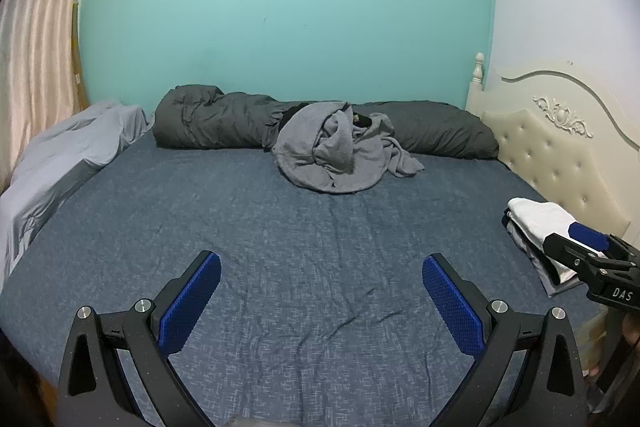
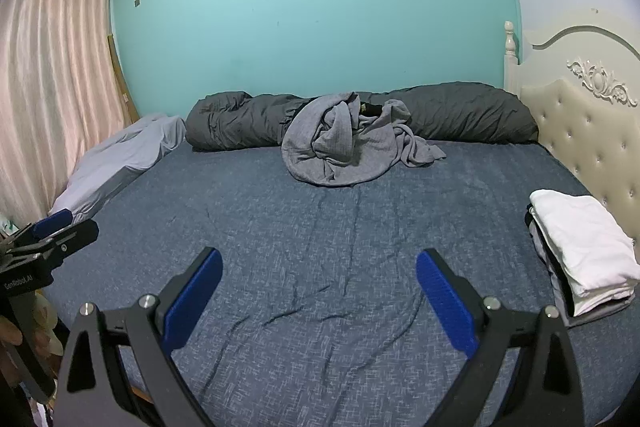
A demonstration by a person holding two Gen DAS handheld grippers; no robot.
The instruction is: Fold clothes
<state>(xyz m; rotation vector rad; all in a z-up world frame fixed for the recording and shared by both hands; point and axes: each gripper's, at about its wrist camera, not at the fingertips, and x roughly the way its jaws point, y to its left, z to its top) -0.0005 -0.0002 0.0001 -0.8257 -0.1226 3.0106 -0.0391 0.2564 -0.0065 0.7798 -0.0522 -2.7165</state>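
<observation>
A crumpled grey garment (image 1: 336,151) (image 2: 348,143) lies in a heap at the far side of the blue bed sheet (image 1: 280,235) (image 2: 320,247), against a rolled dark grey duvet (image 1: 208,119) (image 2: 460,115). A stack of folded clothes with a white piece on top (image 1: 540,227) (image 2: 580,243) sits at the bed's right edge by the headboard. My left gripper (image 1: 322,267) hovers open over the near part of the bed, holding nothing. My right gripper (image 2: 320,263) is also open and empty, well short of the grey heap. Each gripper shows at the edge of the other's view.
A cream tufted headboard (image 1: 560,147) (image 2: 592,131) bounds the right side. A pale grey pillow or sheet bundle (image 1: 60,163) (image 2: 120,159) lies along the left edge. Pink curtains (image 2: 52,67) hang at the left, and a turquoise wall (image 1: 280,7) stands behind the bed.
</observation>
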